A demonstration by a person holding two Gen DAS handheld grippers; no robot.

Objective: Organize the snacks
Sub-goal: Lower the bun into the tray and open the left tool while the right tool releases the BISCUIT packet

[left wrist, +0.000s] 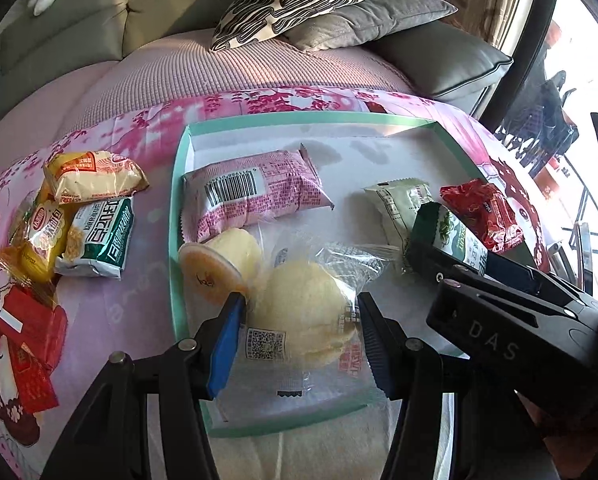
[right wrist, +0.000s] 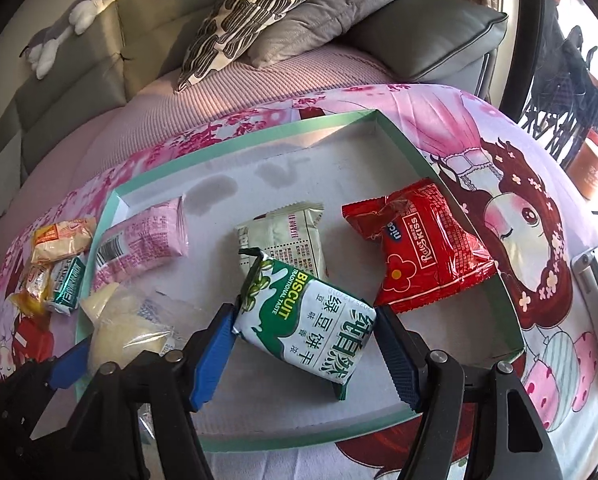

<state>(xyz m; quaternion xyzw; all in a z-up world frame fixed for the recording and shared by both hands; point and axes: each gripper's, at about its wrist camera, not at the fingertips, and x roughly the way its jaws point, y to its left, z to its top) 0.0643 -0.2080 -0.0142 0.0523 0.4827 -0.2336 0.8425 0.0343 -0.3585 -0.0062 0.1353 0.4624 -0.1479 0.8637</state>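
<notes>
Left gripper (left wrist: 301,334) jaws grip bun (left wrist: 305,316), right gripper (right wrist: 307,350) jaws grip biscuit pack (right wrist: 311,328), both over tray (right wrist: 511,300).

The left gripper (left wrist: 301,316) points steeply down, its 2 blue-padded fingers (left wrist: 225,344) pressed on either side of a clear-wrapped round bun (left wrist: 303,320). Just beside it, the right gripper (right wrist: 307,334) tilts down likewise, jaws closed on the flanks of a green biscuit packet (right wrist: 311,328), held tilted.
</notes>
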